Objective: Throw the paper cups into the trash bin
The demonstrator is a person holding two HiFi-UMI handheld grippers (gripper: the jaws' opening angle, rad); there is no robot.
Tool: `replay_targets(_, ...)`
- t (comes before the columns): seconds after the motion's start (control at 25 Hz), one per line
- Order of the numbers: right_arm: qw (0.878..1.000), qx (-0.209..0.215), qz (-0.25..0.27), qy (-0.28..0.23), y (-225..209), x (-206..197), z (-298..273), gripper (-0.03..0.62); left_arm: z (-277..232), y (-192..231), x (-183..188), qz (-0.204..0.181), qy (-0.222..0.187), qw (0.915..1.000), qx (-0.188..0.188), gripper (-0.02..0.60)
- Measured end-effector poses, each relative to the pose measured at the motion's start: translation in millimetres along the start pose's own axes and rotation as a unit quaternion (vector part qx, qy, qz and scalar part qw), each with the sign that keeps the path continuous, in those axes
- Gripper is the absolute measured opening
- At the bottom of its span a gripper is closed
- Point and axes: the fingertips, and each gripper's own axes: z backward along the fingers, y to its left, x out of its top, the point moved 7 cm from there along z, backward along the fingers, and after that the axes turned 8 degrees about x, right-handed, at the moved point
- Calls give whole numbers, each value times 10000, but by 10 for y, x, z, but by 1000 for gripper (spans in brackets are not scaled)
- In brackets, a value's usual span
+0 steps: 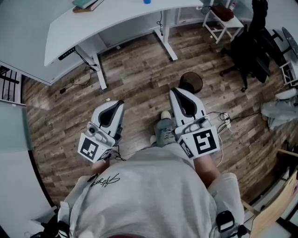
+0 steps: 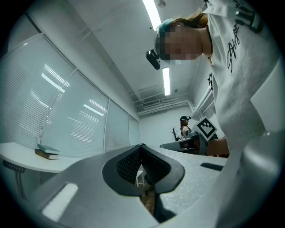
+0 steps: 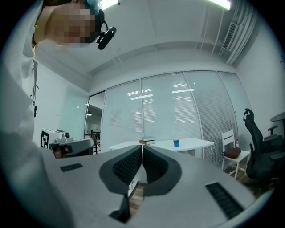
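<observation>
Only the head view shows the dark trash bin (image 1: 191, 82).

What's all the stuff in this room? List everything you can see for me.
desk: one, white, far side of the room
books: small stack, on the desk's left part
cup: one, blue, on the desk
trash bin: one, dark and round, on the floor just ahead of the right gripper
chair: one, white, right of the desk, brown bag on its seat
office chair: one, black, far right
cables: black, on the wooden floor by the desk
person: pale sweatshirt, standing
left gripper: grey and black, shut, empty
right gripper: grey and black, shut, empty
</observation>
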Motion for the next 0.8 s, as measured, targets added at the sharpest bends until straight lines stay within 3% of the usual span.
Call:
replay_targets(0.4, 9997, 172, 73, -152, -112, 51, -183, 11, -40, 127, 40, -163, 29, 9997, 169, 3)
replay_targets(0.8, 9995, 66, 173, -271, -517, 118, -391, 11, -366, 329, -38, -163, 6, 9995, 263, 3)
